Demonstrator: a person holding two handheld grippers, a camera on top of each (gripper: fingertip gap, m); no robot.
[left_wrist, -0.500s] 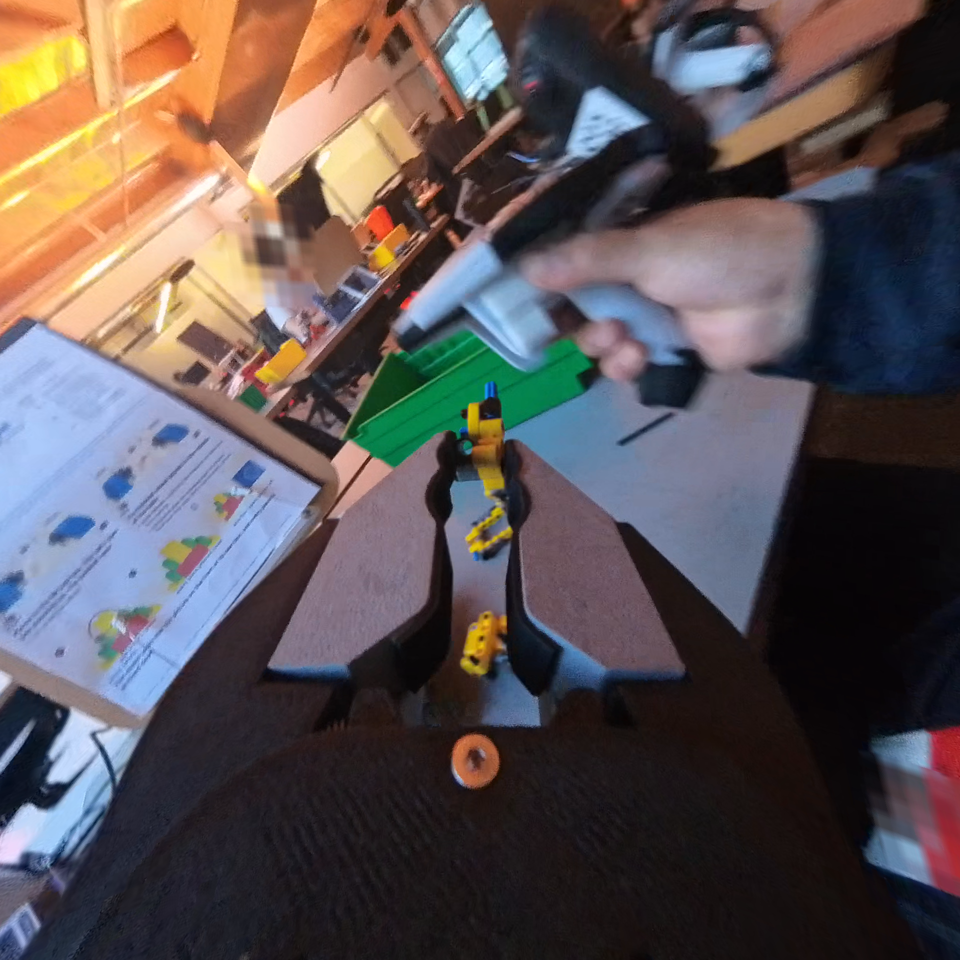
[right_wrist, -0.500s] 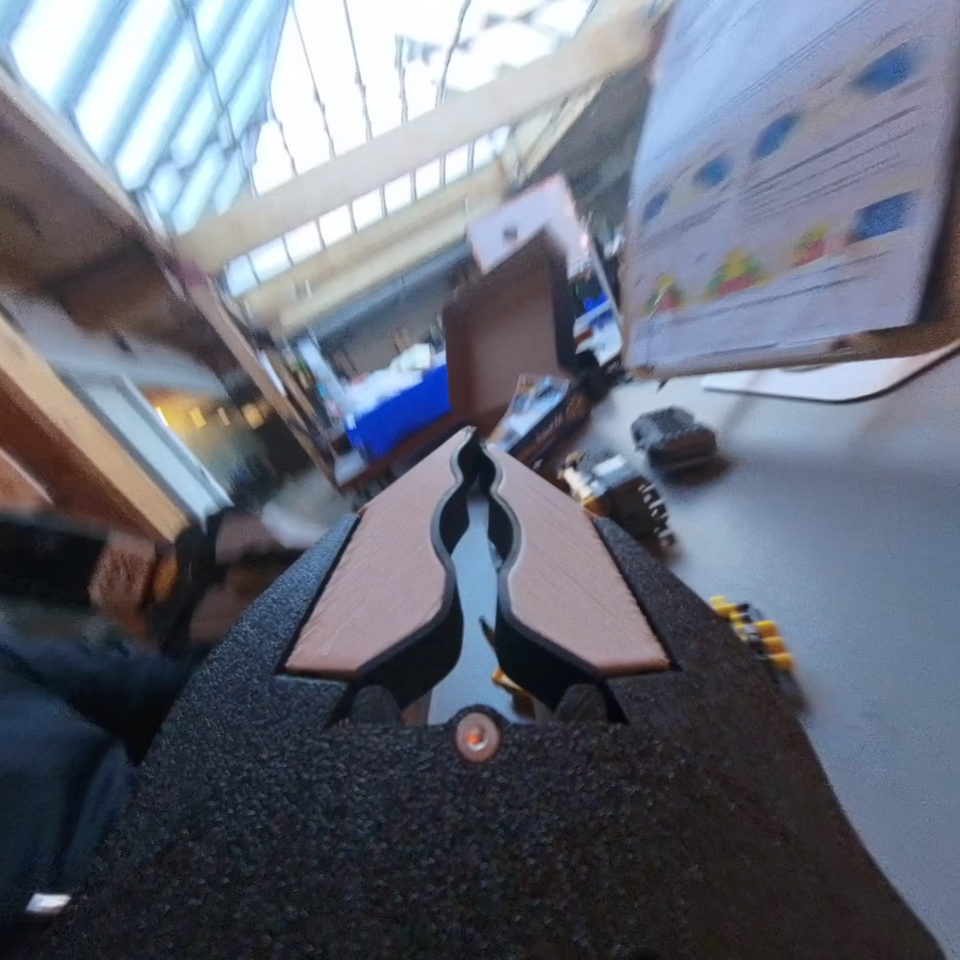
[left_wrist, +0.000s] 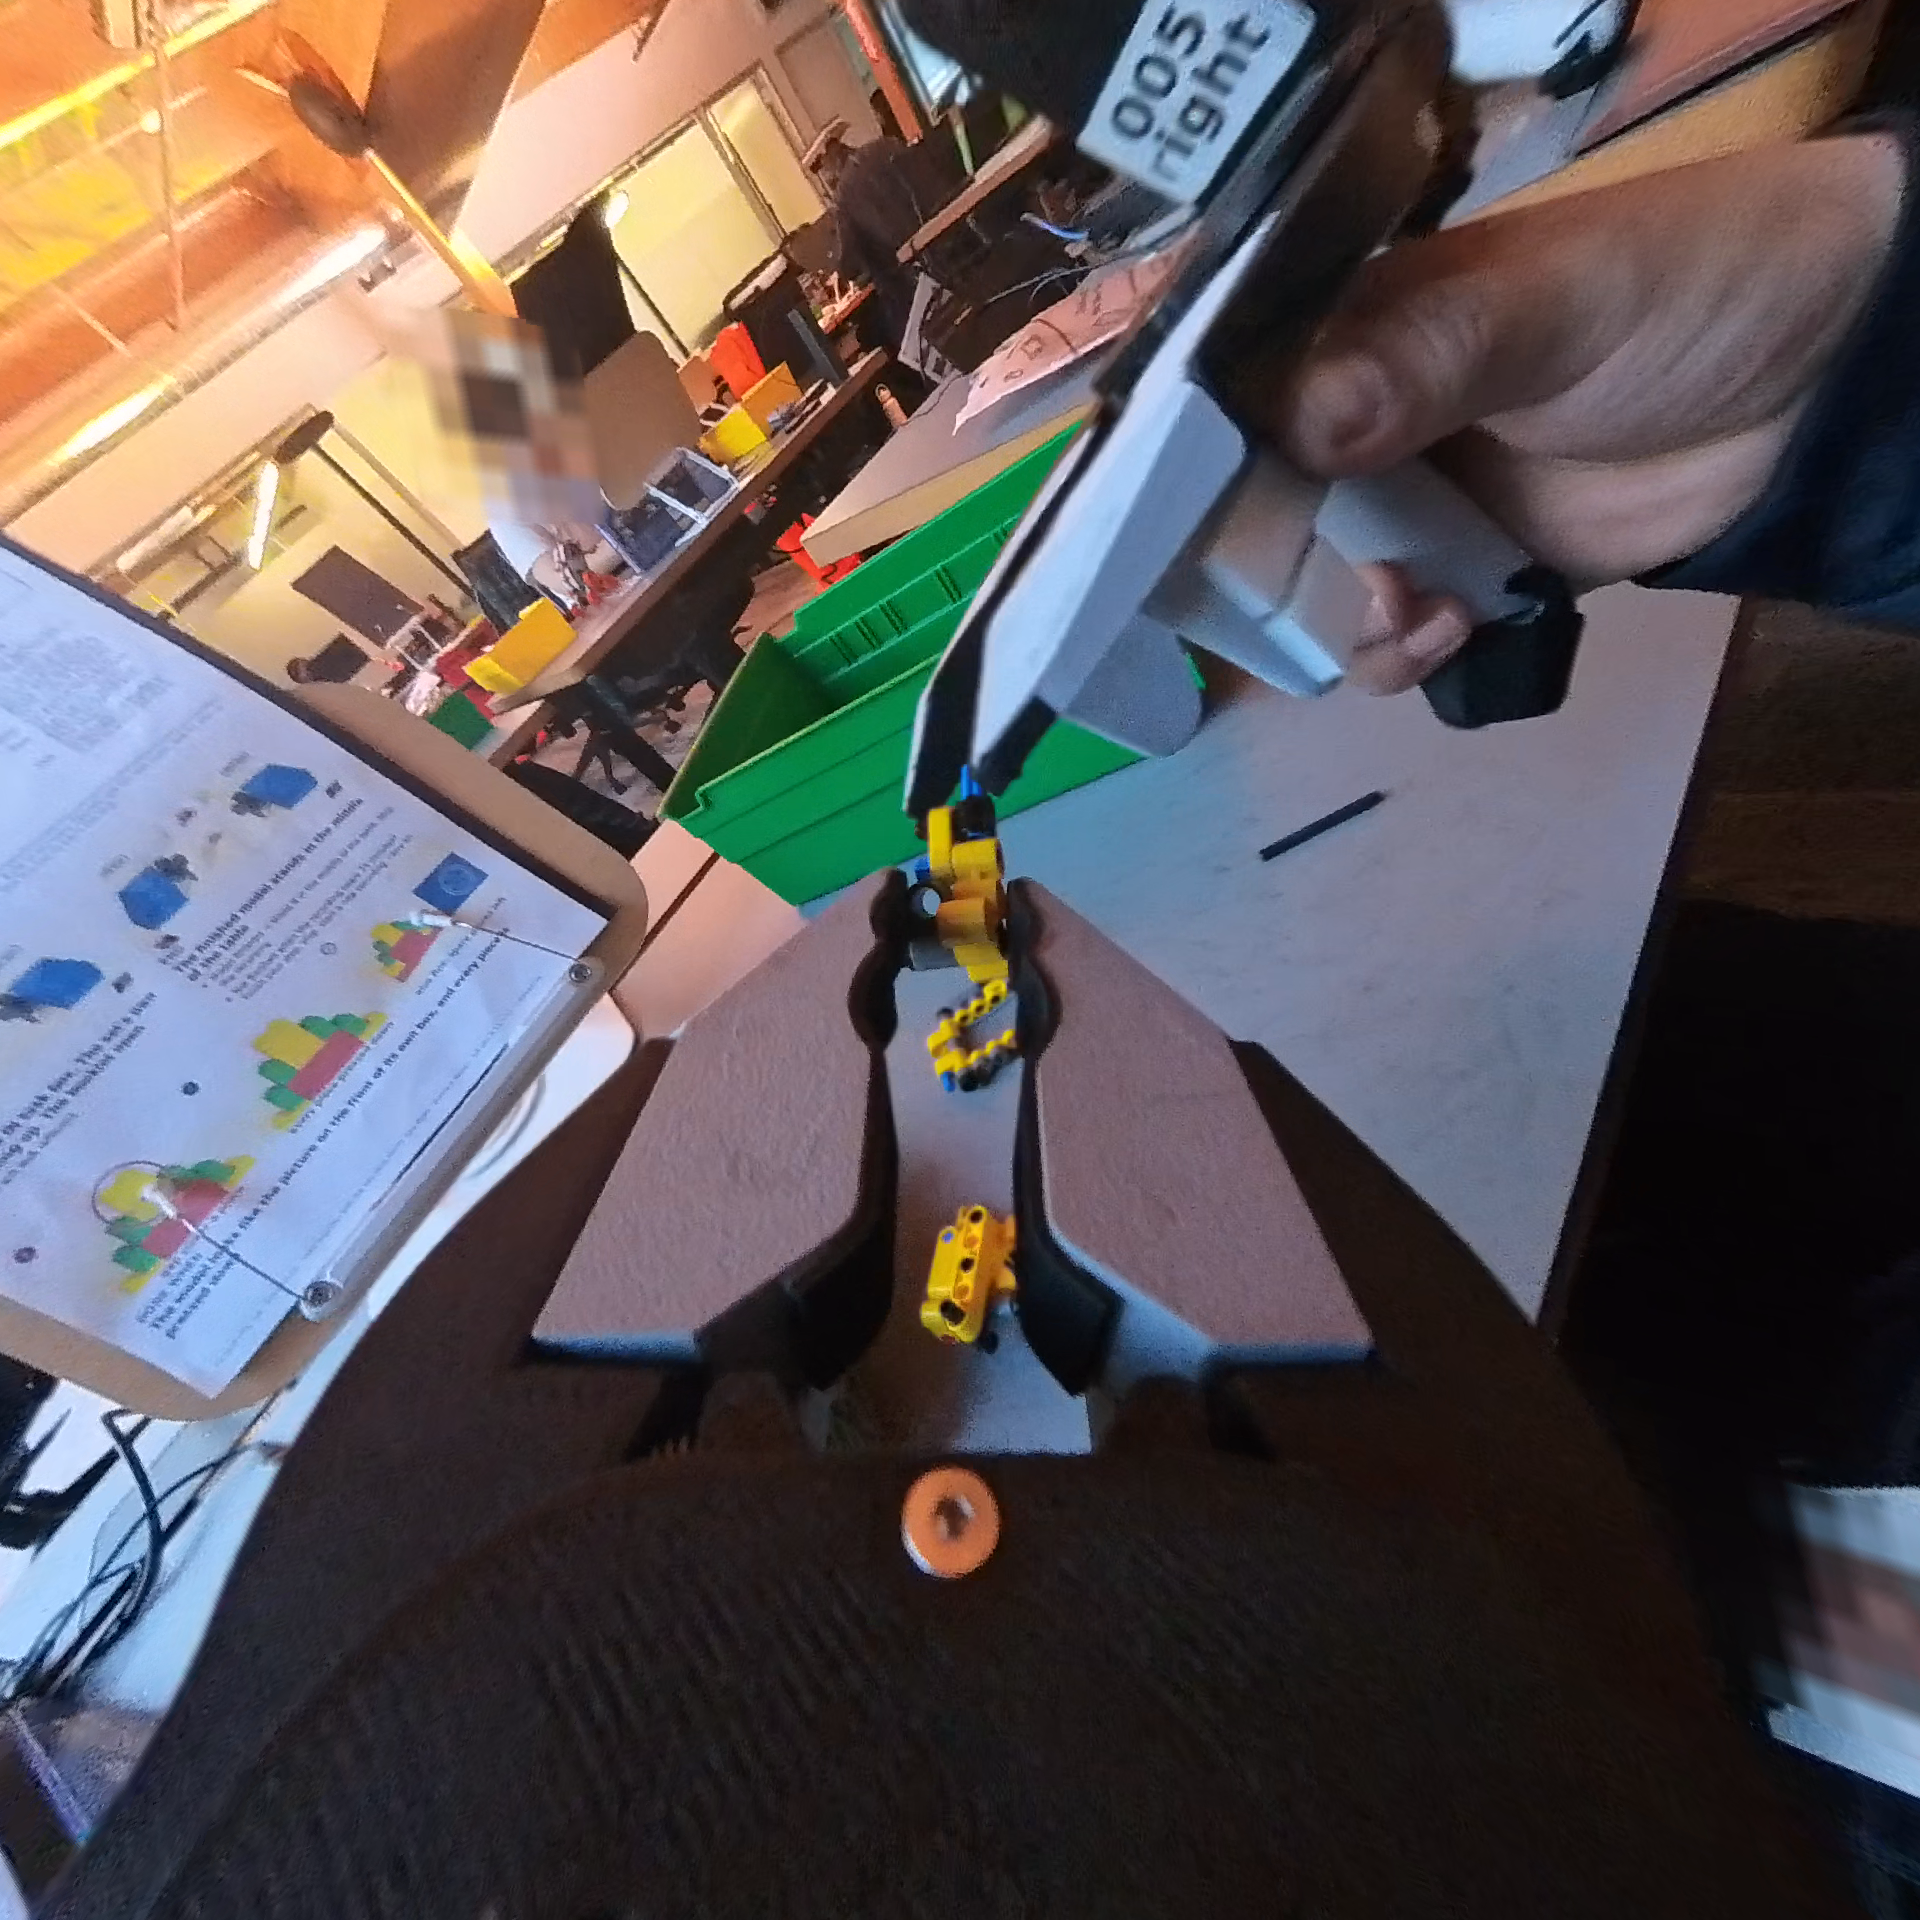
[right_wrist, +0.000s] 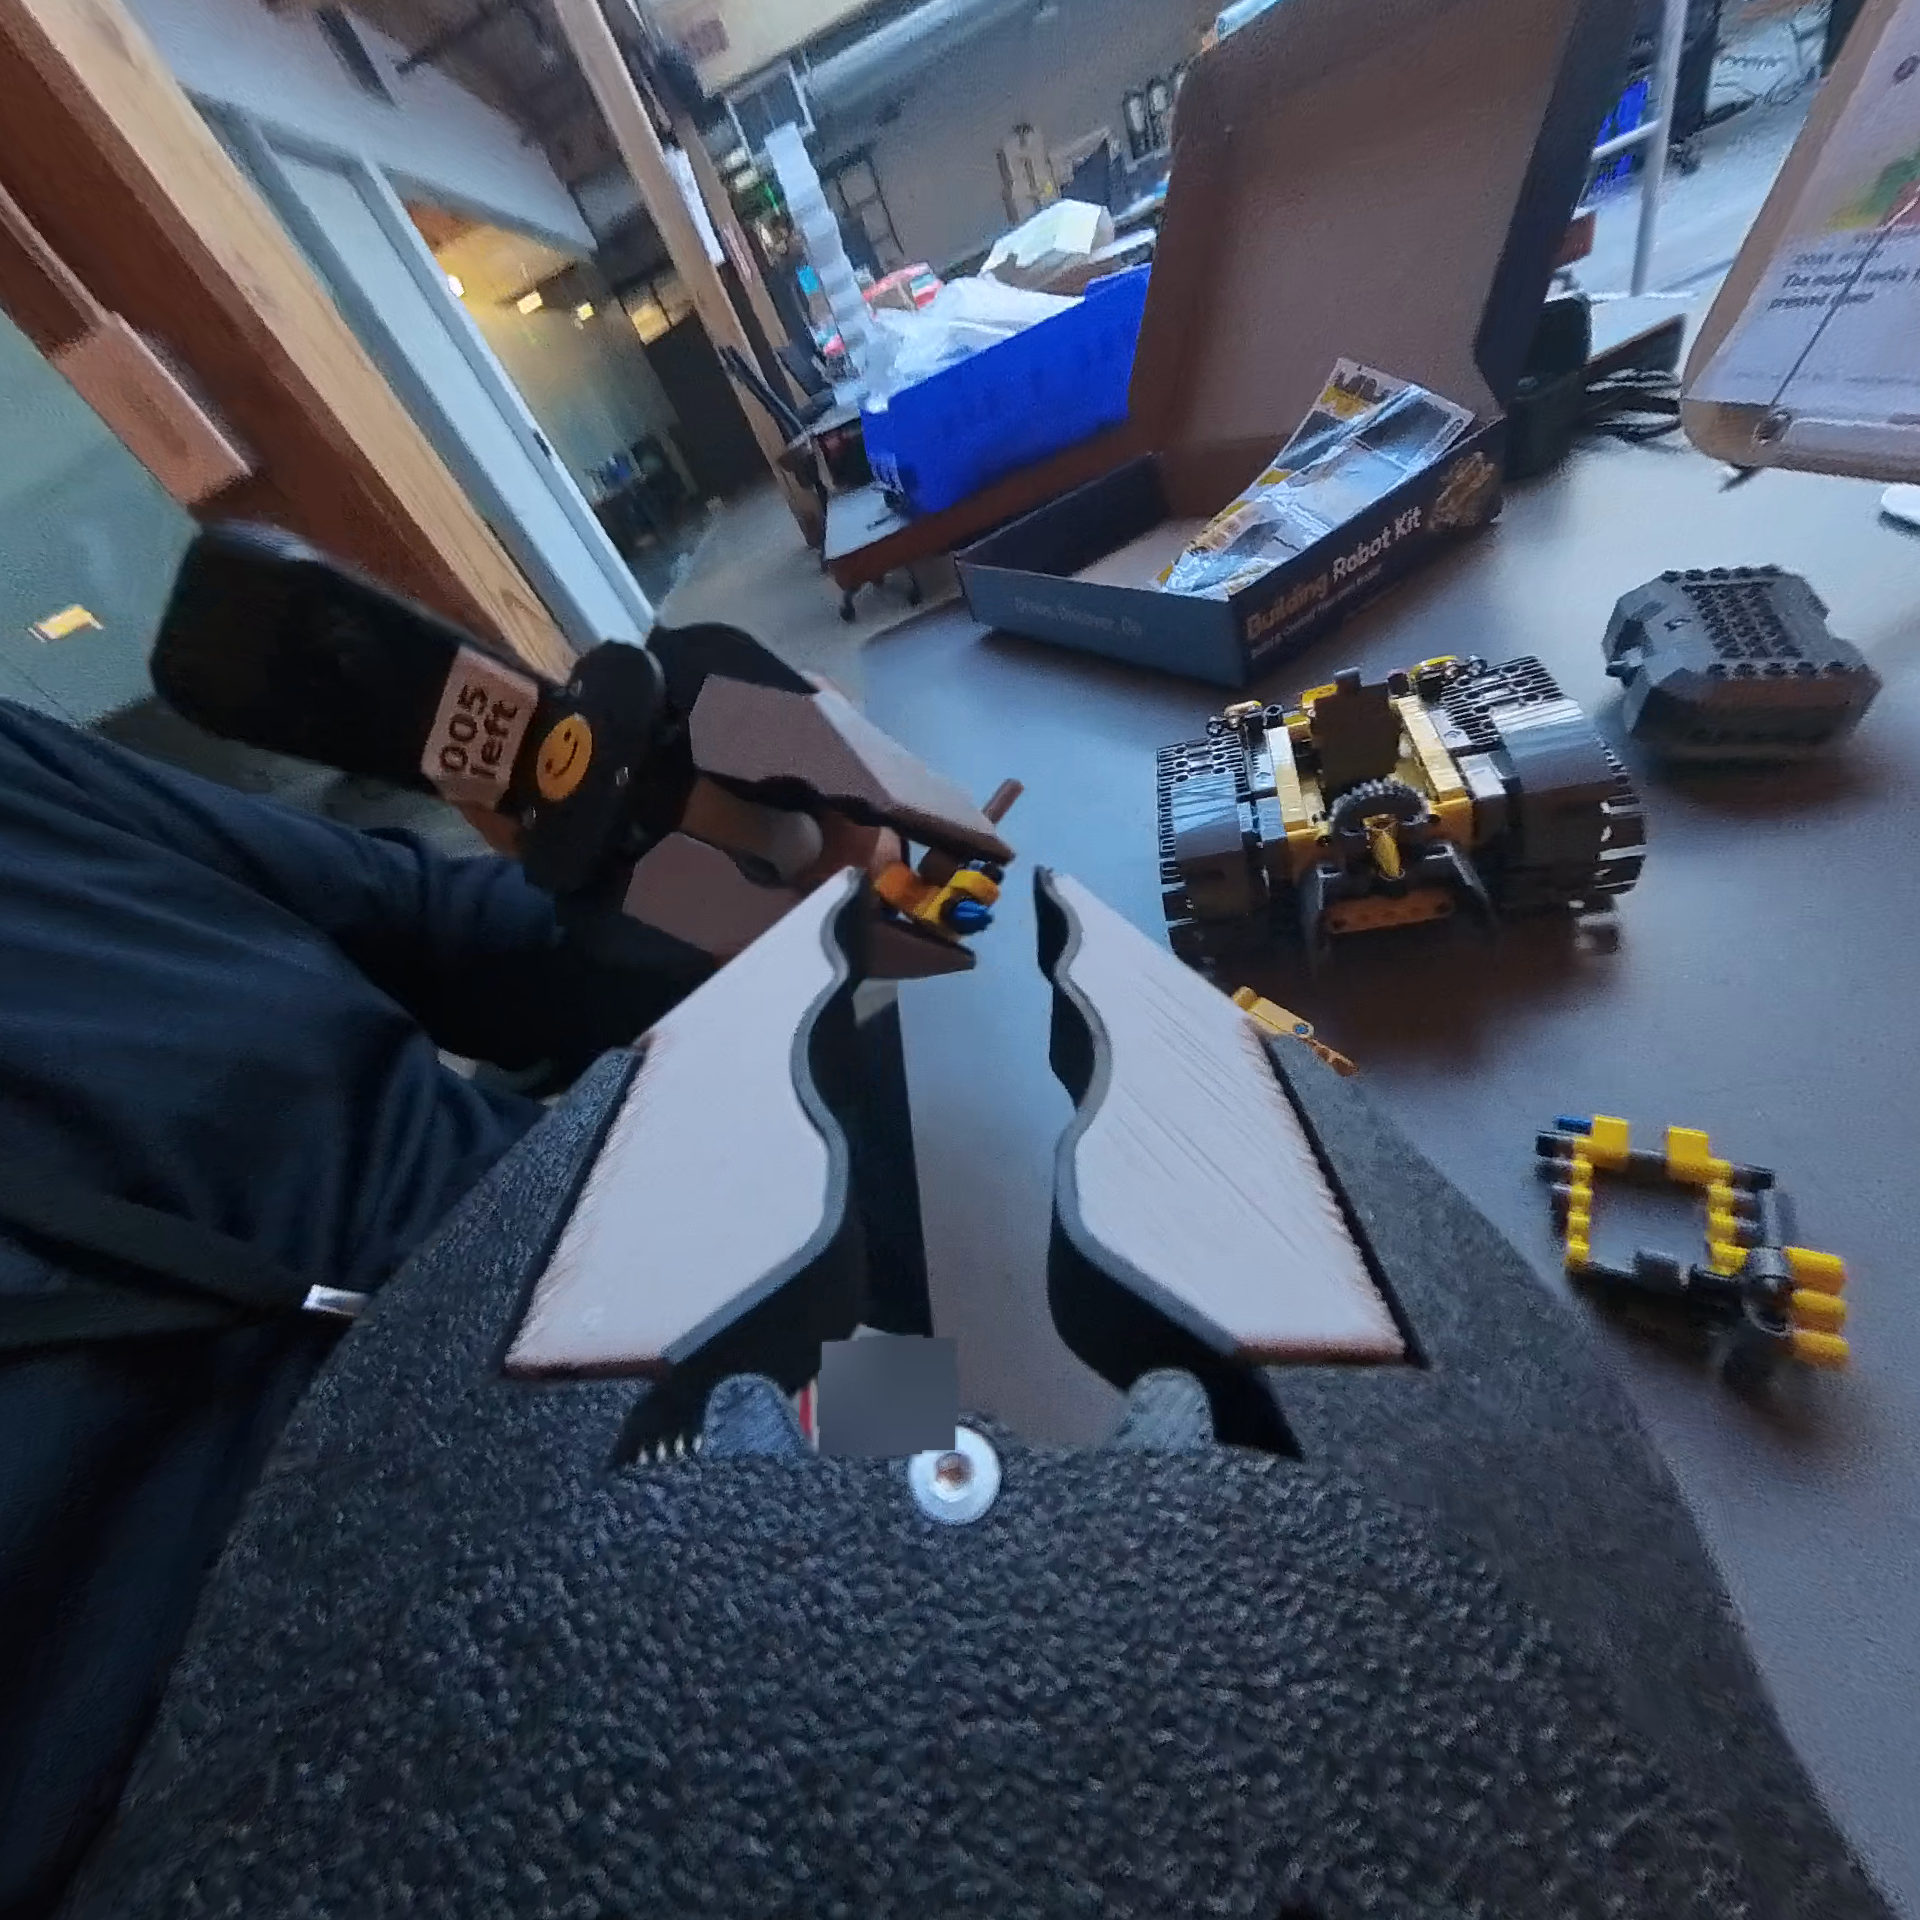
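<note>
Left gripper (left_wrist: 951, 925), low centre of your frame, is clamped on a small yellow brick assembly (left_wrist: 964, 883) with a blue pin at its top, long axis pointing up-frame. Directly above it, your right gripper (right_wrist: 951, 914) hangs spread and empty, tips just beside the pin. Farther right on the grey table (right_wrist: 1714, 987) lie a yellow-and-black frame (right_wrist: 1694, 1236) and a tracked brick vehicle (right_wrist: 1392, 810).
</note>
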